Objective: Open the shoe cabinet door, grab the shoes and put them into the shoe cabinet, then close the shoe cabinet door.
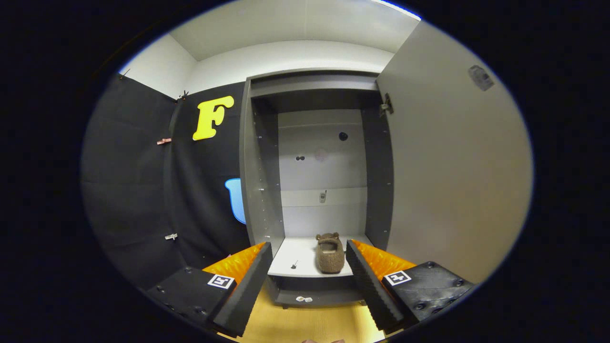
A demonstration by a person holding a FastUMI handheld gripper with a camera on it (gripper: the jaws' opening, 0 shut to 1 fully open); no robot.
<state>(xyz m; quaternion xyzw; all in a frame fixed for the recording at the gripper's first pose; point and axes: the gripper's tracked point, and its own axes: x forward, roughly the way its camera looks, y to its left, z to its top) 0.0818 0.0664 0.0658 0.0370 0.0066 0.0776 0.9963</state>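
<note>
Straight ahead of the gripper (309, 252), seen from the gripper view, stands the shoe cabinet (314, 190), grey, tall and narrow, set against the black cloth wall (143, 200). Its door (452, 171) is swung wide open on the cabinet's right side, hinged at the top corner where a metal hinge (386, 105) shows. Inside the cabinet, on the pale bottom shelf (295, 252), sits one brown fuzzy slipper (330, 253), toe toward the front edge, heel toward the cabinet's back panel, placed right of the shelf's middle. Left of the slipper on the same shelf lies a small dark speck, too small to identify. Gripper fingers (248, 281) are spread wide apart and hold nothing; the slipper and cabinet opening show in the gap between them, beyond the tips, clear of both. Below the cabinet's base a light wooden floor (305, 324) runs toward the gripper. A small tag lies at the cabinet's foot.
</note>
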